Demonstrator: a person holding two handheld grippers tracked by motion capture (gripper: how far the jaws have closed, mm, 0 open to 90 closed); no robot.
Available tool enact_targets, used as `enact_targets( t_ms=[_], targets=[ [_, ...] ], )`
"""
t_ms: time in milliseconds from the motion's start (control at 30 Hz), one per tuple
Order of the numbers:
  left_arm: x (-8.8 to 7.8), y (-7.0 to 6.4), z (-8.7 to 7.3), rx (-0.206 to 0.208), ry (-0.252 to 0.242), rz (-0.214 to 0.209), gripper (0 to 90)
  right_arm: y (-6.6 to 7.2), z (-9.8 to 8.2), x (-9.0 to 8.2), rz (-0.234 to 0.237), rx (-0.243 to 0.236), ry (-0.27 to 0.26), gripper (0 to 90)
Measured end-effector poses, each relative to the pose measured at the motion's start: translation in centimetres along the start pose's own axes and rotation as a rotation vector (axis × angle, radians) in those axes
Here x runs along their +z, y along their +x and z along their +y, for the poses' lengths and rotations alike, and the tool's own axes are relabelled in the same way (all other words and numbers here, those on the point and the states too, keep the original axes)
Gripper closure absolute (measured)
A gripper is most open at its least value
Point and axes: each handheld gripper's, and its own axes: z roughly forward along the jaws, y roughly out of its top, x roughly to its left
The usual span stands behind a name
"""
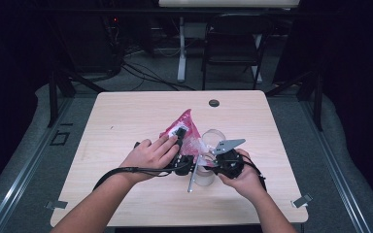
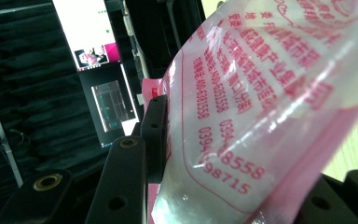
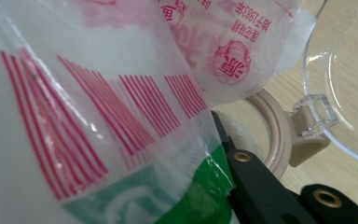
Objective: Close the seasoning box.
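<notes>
Bag (image 1: 184,130), pink printed plastic: mid-table, raised, pinched by left gripper (image 1: 178,136) and right gripper (image 1: 209,160). Clear jar (image 1: 212,138) just right, lid open. Pouring judged not begun; bag's mouth not yet over jar.

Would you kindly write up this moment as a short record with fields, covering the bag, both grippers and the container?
Surface: light wooden table
Main item: pink printed plastic bag, raised above the table between the two grippers
Left gripper: closed on the bag, its fingers pressed against the film
Right gripper: shut on the bag's lower edge
Container: clear plastic jar just right of the bag, with a hinged lid and beige ring
Bag print: red characters and digits, red stripes, a green patch
</notes>
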Motion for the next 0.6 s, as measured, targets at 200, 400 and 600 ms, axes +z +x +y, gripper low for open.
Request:
enact_targets(
  t_ms=[200, 400, 600],
  targets=[
    [0.00, 0.05, -0.12, 0.005, 0.000, 0.005, 66.4, -0.04, 0.00, -0.05, 0.001, 0.002, 0.003, 90.0],
    [-0.12, 0.27, -0.05, 0.015, 0.006, 0.009, 66.5, -0.03, -0.02, -0.05, 0.005, 0.008, -0.008, 90.0],
    [-0.06, 0.27, 0.01, 0.006, -0.003, 0.008, 66.4, -0.09, -0.03, -0.08, 0.005, 0.005, -0.004, 90.0]
  ],
)
